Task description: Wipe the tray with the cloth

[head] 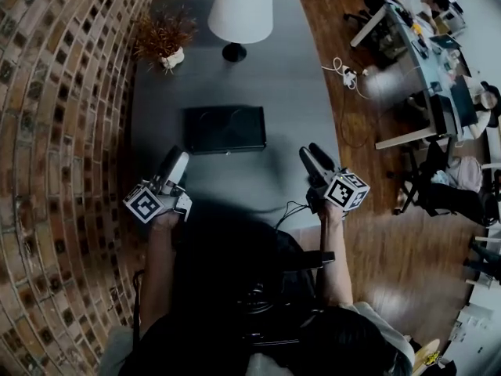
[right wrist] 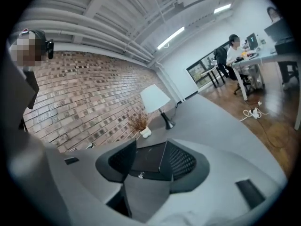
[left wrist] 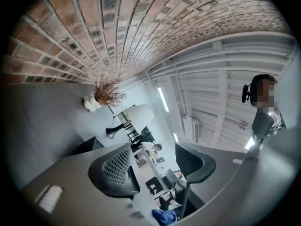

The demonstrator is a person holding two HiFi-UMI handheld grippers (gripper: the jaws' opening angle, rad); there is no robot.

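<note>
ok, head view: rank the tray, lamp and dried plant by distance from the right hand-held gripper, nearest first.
From the right hand-held gripper:
1. Tray: middle of the table, just ahead and to the gripper's left.
2. Lamp: far end of the table, roughly centre.
3. Dried plant: far end, left corner, by the brick wall.

Dim, even indoor light, ceiling strip lights (right wrist: 171, 36) glowing, soft shadow across the near table (head: 305, 92) edge, heavy fisheye bending, black vignetted corners, gripper views slightly blurred
</note>
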